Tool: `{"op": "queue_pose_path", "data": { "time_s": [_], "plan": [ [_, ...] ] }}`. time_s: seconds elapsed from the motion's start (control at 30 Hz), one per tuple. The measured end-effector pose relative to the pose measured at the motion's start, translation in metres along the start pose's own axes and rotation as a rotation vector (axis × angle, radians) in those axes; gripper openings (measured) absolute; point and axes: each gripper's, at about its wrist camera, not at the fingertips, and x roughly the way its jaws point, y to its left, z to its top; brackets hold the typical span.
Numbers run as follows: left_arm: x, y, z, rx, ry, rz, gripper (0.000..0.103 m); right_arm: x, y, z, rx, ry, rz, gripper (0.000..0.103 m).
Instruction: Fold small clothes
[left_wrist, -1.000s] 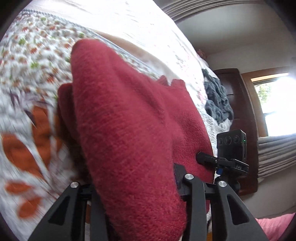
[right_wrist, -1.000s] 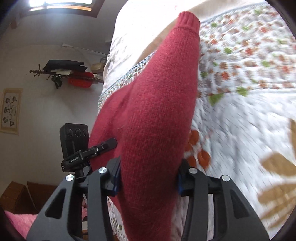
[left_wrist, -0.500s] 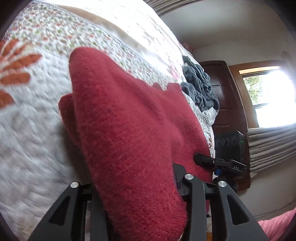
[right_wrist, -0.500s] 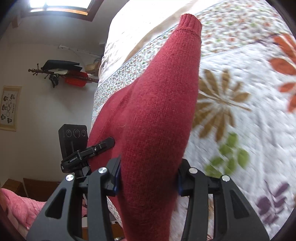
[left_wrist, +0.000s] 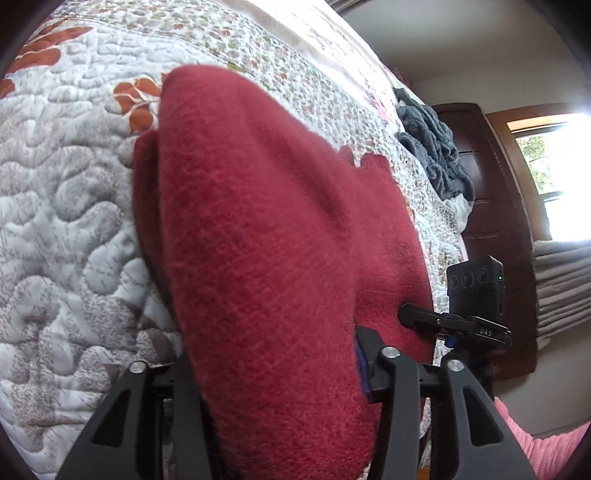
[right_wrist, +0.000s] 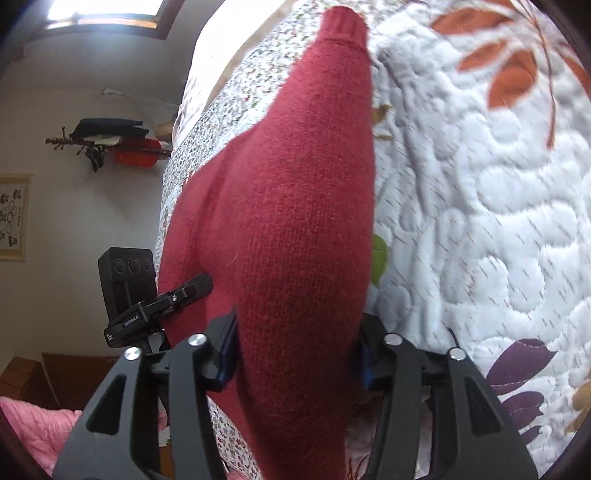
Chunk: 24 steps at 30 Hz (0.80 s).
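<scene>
A dark red knitted sweater (left_wrist: 258, 240) is held up over a white quilted bedspread (left_wrist: 55, 221) with leaf prints. My left gripper (left_wrist: 273, 373) is shut on one part of it, the knit bulging out between the black fingers and hiding the tips. In the right wrist view my right gripper (right_wrist: 295, 354) is shut on another part of the sweater (right_wrist: 295, 221), whose ribbed cuff (right_wrist: 343, 22) points away toward the far side of the quilt (right_wrist: 480, 221). Each view shows the other gripper's camera block beside the cloth.
A grey crumpled garment (left_wrist: 432, 147) lies at the bed's far edge, near a dark wooden door (left_wrist: 491, 221) and a bright window (left_wrist: 554, 155). A coat rack (right_wrist: 107, 140) hangs on the wall; pink fabric (right_wrist: 33, 424) lies below, beside the bed.
Both grippers have carried the sweater across the quilt, the leaf prints sliding past beneath it. The grip on the cloth is unchanged.
</scene>
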Motion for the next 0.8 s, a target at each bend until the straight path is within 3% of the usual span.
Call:
{"op": "queue_pose_path", "data": {
  "time_s": [0.2,0.3,0.37,0.43,0.63,0.73,0.8],
  "plan": [
    [0.001,-0.016,-0.007,0.003,0.018,0.073,0.066,-0.017,-0.008,-0.021,0.002,0.008,0.007,0.064],
    [-0.009,-0.022,-0.021,0.028,0.013,0.121,0.068,-0.023,-0.008,-0.035,-0.013,0.037,0.006,0.064],
    [-0.016,-0.023,-0.032,0.033,0.009,0.144,0.069,-0.024,-0.008,-0.049,-0.036,0.065,-0.015,0.062],
    [-0.024,-0.025,-0.044,0.031,0.001,0.169,0.069,-0.024,-0.006,-0.060,-0.056,0.084,-0.034,0.051],
    [-0.038,-0.027,-0.082,0.041,0.018,0.246,0.069,-0.040,-0.015,-0.083,-0.028,0.077,-0.012,0.046],
    [-0.037,-0.029,-0.092,0.051,0.014,0.282,0.069,-0.042,-0.018,-0.089,-0.021,0.074,-0.015,0.039],
    [-0.034,-0.020,-0.096,0.017,0.024,0.276,0.069,-0.043,-0.026,-0.091,0.008,0.077,-0.011,0.036]
  ]
}}
